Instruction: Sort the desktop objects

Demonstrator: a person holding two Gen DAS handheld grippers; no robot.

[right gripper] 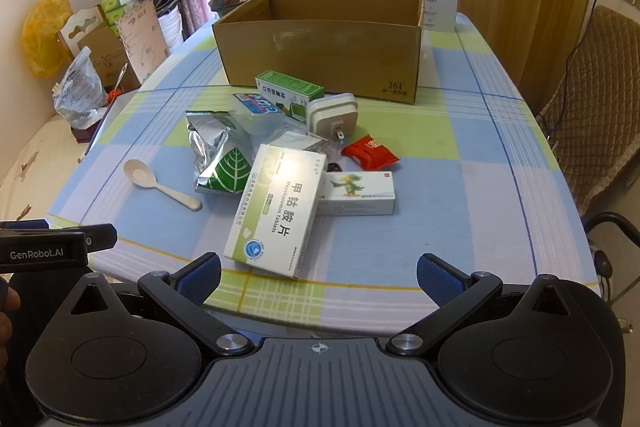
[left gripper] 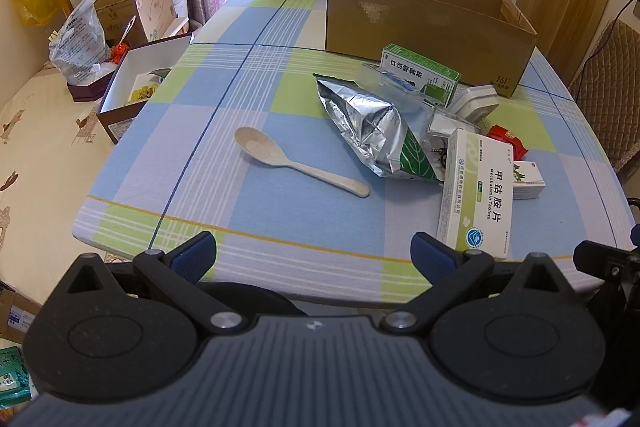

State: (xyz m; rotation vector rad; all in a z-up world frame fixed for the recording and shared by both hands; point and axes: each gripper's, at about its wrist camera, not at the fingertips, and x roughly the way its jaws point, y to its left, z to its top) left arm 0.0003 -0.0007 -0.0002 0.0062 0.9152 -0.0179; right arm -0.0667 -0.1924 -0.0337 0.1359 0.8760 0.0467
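A: Item one, cardboard box (right gripper: 320, 43), open-topped, at the far side of the checked table (right gripper: 480, 187). All places are given from it.

B: Contents to sort?

A: A heap in front of the box: green carton (right gripper: 289, 91) nearest its front wall, white plug adapter (right gripper: 332, 115) beside that, foil pouch (right gripper: 218, 151) nearer us, red packet (right gripper: 371, 153), large white tablet box (right gripper: 280, 211) overlapping a smaller white box (right gripper: 358, 193). A pale spoon (left gripper: 296, 161) lies apart, to the left of the pouch.

B: Tools?

A: Left gripper (left gripper: 314, 251) and right gripper (right gripper: 319, 275), both with jaws spread wide, nothing between them, both hanging at the table's near edge, well short of the heap.

B: Advice for the first pick?

A: Probably the tablet box, as it lies on top and nearest. Straddle its narrow width, close squarely, and lift before carrying it to the box, so the smaller box beneath isn't dragged.
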